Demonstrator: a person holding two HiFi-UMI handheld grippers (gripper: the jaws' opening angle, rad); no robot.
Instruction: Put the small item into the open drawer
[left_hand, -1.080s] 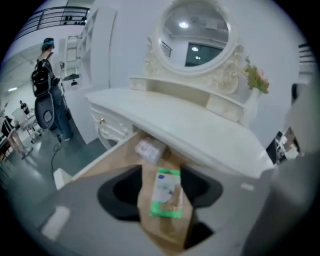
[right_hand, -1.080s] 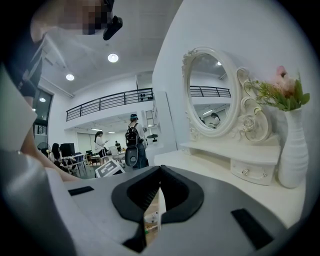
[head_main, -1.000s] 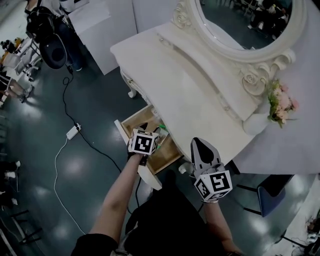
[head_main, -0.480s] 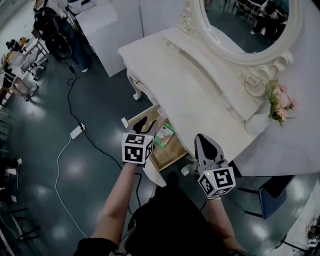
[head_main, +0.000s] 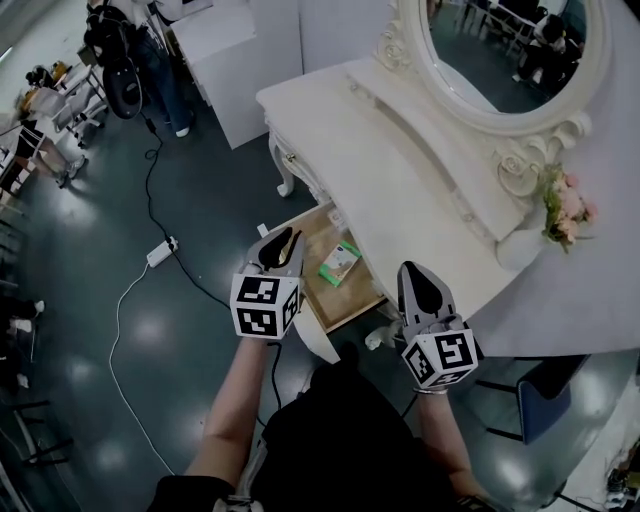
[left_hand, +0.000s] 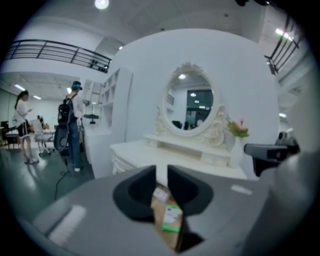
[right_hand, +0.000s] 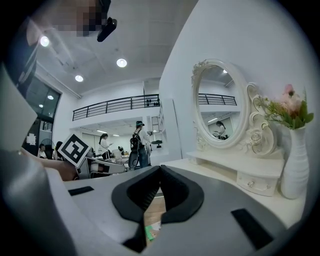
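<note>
The small item (head_main: 340, 262), a green and white packet, lies flat on the wooden floor of the open drawer (head_main: 318, 238) under the white dressing table (head_main: 400, 190). My left gripper (head_main: 282, 240) hangs above the drawer's left front corner, clear of the packet. Its jaws have just been closing and stand a narrow slit apart with nothing between them. In the left gripper view the packet (left_hand: 171, 220) shows below, beyond the left gripper (left_hand: 161, 170). My right gripper (head_main: 412, 270) hovers at the table's front edge, right of the drawer, shut and empty. The right gripper (right_hand: 159, 169) shows the packet (right_hand: 151, 231) below.
An oval mirror (head_main: 510, 50) stands at the back of the table, with a white vase of flowers (head_main: 560, 205) at its right end. A power strip (head_main: 160, 252) and cable lie on the dark floor to the left. A white cabinet (head_main: 240, 50) and a person (head_main: 150, 60) are farther off.
The left gripper let go of the packet, which now lies in the drawer. It has lifted up and back out of the drawer, jaws narrowing. The right gripper barely moved.
</note>
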